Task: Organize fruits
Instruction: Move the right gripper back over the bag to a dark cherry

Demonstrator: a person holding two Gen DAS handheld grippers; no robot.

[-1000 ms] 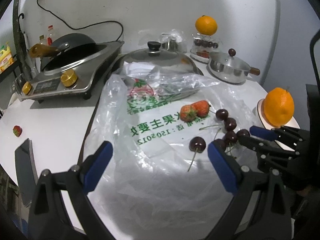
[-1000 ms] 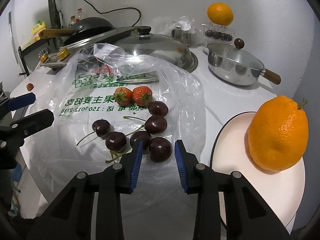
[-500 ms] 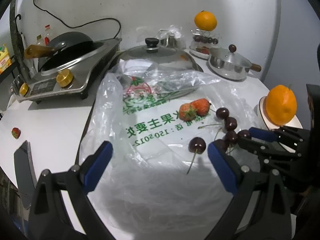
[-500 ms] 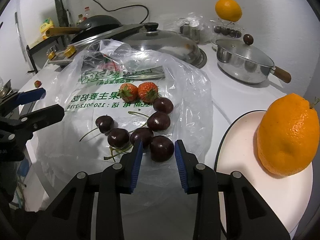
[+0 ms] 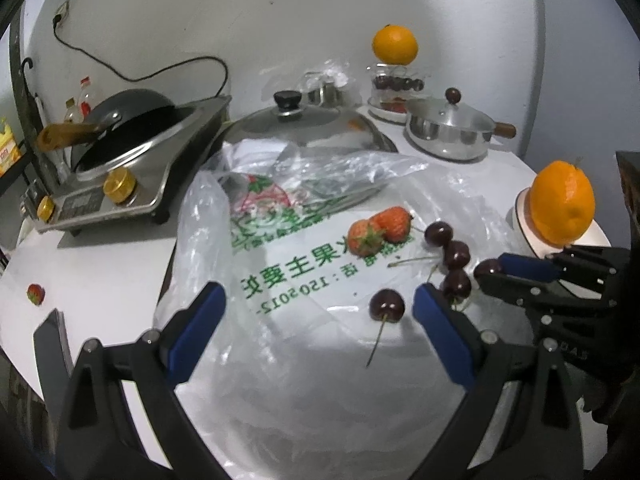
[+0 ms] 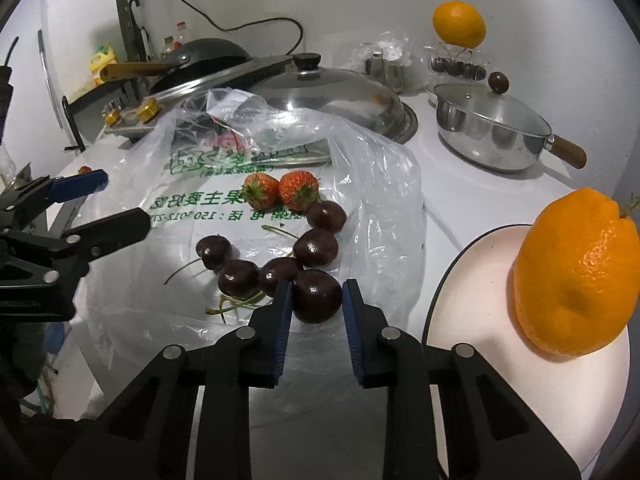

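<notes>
A white countertop [image 5: 100, 264] fills both views, its left edge dropping away at the lower left of the left wrist view. Across its middle lies a crinkled clear plastic bag [image 6: 376, 184] with green print, rumpled high at the back against a domed glass pot lid [image 6: 340, 100]. At the right edge of the right wrist view a smooth white plate [image 6: 476, 304] carries a dimpled orange [image 6: 576, 272], with bare plate in front of it.

The left gripper [image 5: 316, 320] hovers low over the bag, spread wide with nothing between its blue pads. The right gripper [image 6: 316, 300] is narrowed around the nearest dark cherry [image 6: 317, 295], glossy and round; the left pad looks against it, but whether the right pad touches cannot be told.

Five more cherries [image 6: 316, 248] curve away behind it, stems trailing, up to two strawberries [image 6: 280, 190] touching side by side at frame centre.
</notes>
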